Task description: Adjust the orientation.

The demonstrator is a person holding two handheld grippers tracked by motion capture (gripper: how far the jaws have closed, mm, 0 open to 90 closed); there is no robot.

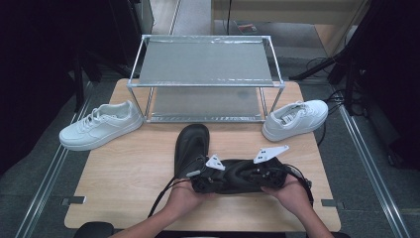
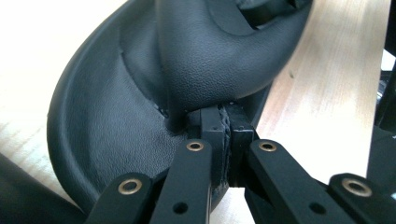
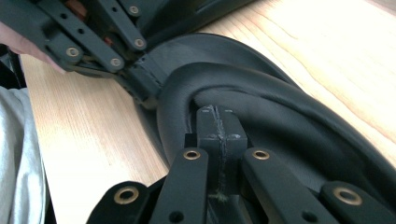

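Jaws clamped on black shoe (image 1: 190, 144)

A black leather shoe (image 1: 190, 146) lies on the wooden table (image 1: 124, 168) just in front of the metal shoe rack (image 1: 205, 79), toe toward the rack, its padded heel collar (image 2: 210, 60) nearest the person.
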